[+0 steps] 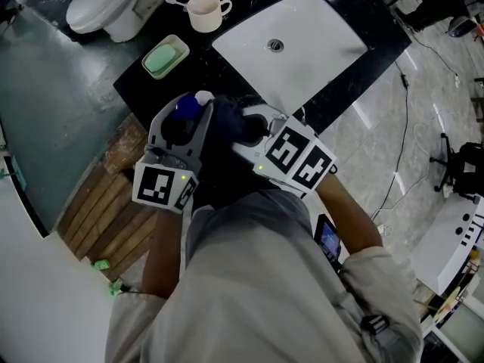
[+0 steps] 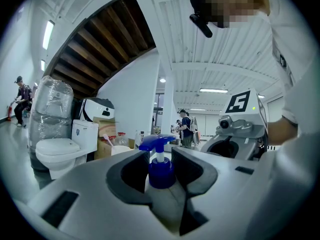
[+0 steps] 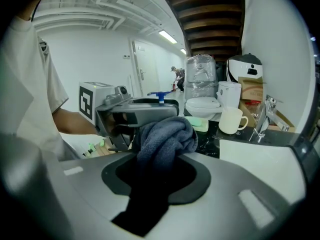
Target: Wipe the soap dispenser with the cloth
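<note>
My left gripper [image 2: 161, 186] is shut on the soap dispenser [image 2: 161, 170], a pale bottle with a blue pump head, held upright between the pads. In the head view the dispenser's blue top [image 1: 187, 110] shows above the left gripper [image 1: 181, 131], over the counter's near edge. A dark blue-grey cloth [image 3: 165, 140] is bunched between the jaws of my right gripper [image 3: 161, 160], which is shut on it. The cloth [image 1: 225, 136] lies up against the right side of the left gripper and the bottle. Whether it touches the bottle itself is hidden. The pump tip [image 3: 160, 96] peeks over the left gripper in the right gripper view.
A white sink basin [image 1: 318, 29] is set in the black counter [image 1: 144, 89] just beyond the grippers. A cream mug [image 1: 206, 11] and a green soap dish [image 1: 165, 57] stand at the counter's far left. A toilet [image 1: 113, 2] stands behind, wooden slats [image 1: 106, 203] lie lower left.
</note>
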{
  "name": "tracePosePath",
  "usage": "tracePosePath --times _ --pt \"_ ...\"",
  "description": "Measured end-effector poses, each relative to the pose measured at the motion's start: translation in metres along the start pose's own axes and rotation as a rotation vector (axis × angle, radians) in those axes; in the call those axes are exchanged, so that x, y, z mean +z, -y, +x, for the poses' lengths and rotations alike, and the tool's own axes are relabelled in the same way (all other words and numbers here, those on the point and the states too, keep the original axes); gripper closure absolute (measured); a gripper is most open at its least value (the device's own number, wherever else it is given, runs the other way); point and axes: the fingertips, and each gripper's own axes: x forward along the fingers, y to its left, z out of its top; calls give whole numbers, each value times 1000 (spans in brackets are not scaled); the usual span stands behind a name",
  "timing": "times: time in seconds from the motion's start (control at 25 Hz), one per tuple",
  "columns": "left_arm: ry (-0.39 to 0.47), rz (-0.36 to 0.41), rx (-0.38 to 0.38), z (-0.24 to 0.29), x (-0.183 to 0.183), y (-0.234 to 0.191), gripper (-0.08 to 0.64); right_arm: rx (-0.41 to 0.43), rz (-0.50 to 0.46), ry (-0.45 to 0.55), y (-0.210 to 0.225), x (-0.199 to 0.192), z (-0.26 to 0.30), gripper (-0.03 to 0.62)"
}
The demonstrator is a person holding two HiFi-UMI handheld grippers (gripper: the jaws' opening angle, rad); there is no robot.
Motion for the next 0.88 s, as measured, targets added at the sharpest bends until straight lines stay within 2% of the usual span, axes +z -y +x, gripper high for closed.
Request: tracePosePath --times 0.44,0.88 --pt "-2 -2 2 1 0 -1 422 -31 -8 0 14 2 -1 472" --pt "1 -9 1 1 0 -3 422 -110 -101 -72 32 -1 6 472"
